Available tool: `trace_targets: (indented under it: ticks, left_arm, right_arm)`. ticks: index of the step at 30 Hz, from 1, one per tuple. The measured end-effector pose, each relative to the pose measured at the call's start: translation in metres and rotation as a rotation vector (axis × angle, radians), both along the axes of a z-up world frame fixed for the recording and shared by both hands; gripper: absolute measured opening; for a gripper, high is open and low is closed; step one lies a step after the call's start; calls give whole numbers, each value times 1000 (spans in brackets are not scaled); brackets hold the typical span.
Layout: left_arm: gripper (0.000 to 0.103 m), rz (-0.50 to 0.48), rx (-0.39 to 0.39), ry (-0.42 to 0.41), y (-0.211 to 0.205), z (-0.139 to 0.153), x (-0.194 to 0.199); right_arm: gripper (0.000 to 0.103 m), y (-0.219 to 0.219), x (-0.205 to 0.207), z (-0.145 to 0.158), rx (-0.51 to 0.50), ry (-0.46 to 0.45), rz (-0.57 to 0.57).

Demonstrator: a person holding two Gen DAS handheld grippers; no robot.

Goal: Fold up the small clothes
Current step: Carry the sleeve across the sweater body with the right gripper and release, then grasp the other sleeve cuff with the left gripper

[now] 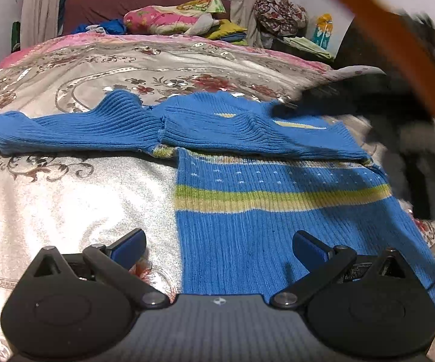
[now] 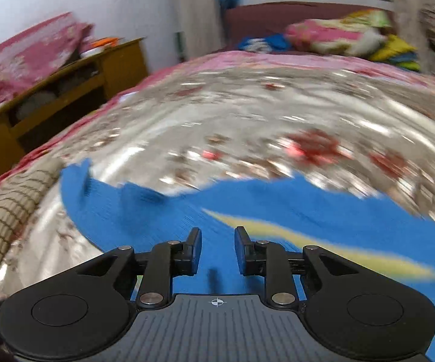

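sweater hem nearest — collar away

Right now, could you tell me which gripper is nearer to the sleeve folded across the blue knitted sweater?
Right. The right gripper hovers over the folded sleeve at the blue knitted sweater's top; the left gripper sits back by the hem.

Light: bright indoor light, even across the shiny silver floral bedspread.
Glare: white sparkle on that satin.
Blur: right wrist view smeared throughout; left wrist view sharp except its right edge.
Distortion: fisheye bending, dark corners.
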State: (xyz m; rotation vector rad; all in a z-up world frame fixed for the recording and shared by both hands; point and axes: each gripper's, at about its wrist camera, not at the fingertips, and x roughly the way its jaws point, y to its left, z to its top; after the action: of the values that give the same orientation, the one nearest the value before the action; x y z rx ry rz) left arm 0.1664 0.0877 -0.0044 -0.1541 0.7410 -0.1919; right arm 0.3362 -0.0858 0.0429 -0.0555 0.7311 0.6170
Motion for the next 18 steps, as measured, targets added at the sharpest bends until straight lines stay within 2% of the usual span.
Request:
trace_targets:
  ticks: [4,8,11,14,16,18]
  left_arm:
    - [103,7,25,8,-8,-5,2]
    - [103,32,74,15,-18,-9,2]
    - [103,58,85,22,-23,-8,3]
    - [103,86,115,7,-26,0,4]
    - [103,113,158,-19,-26,7,3]
    - [103,138,198,-38,-23,13,3]
  right_arm:
    - [24,-63,-13,-13,16,-6,-209]
    - [26,-110,-16,-32,-17,34,-384]
    - [26,-131,-29,-31,53,22,-406]
    - [26,-128,-36,-25,90,-12,-373]
    - [26,-117,-34,-24,79,-17,-322]
    - [27,-105,-33,-29,10,-20,-297]
